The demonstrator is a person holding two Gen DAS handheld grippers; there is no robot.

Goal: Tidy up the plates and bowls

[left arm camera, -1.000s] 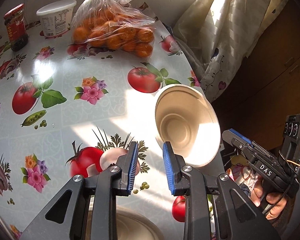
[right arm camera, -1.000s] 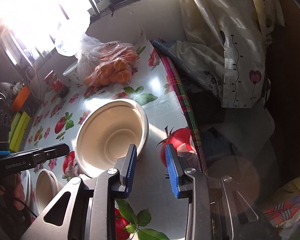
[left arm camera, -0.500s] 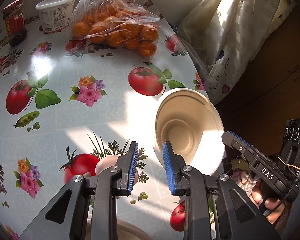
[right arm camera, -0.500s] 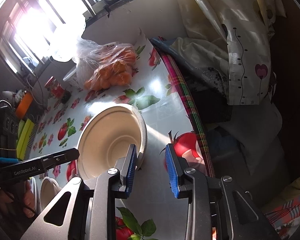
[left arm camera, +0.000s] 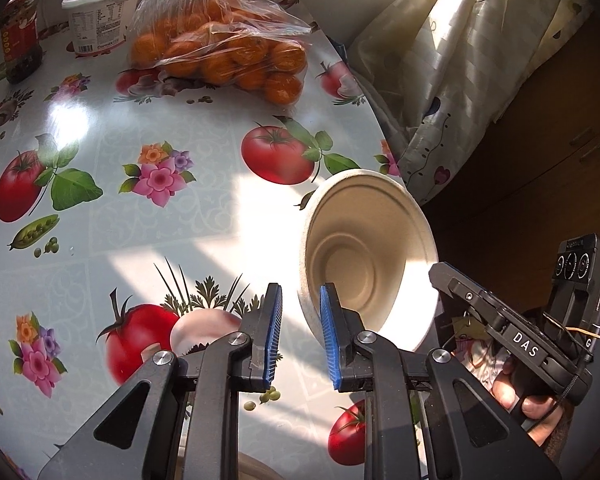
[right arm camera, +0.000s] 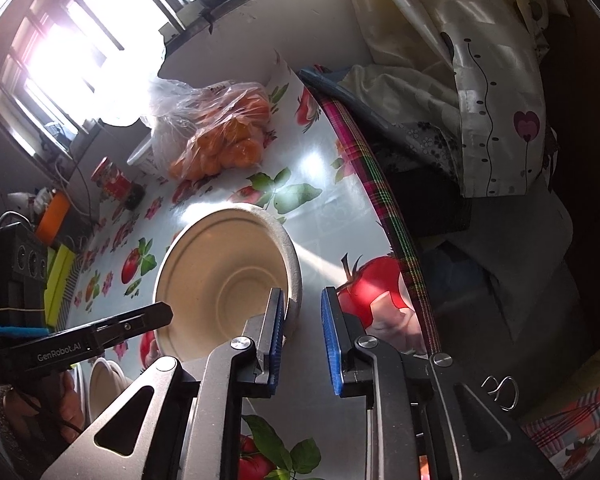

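Observation:
A beige paper bowl (left arm camera: 366,258) sits near the table's right edge on the fruit-print oilcloth; it also shows in the right wrist view (right arm camera: 224,280). My left gripper (left arm camera: 299,334) is open and empty, its jaws straddling the bowl's near-left rim. My right gripper (right arm camera: 303,344) is open and empty, its left finger (right arm camera: 274,336) inside the bowl's right rim. A second beige bowl (right arm camera: 106,386) stands at the lower left in the right wrist view, and part of its rim shows in the left wrist view (left arm camera: 256,468).
A plastic bag of oranges (left arm camera: 220,48), a white tub (left arm camera: 100,16) and a red-labelled jar (left arm camera: 20,36) stand at the table's far side. A curtain (left arm camera: 452,64) hangs past the table's right edge (right arm camera: 384,184). A window (right arm camera: 80,40) is behind.
Both grippers have moved closer to the beige bowl; the bowl's rim now lies between the jaws of each. Both stay open.

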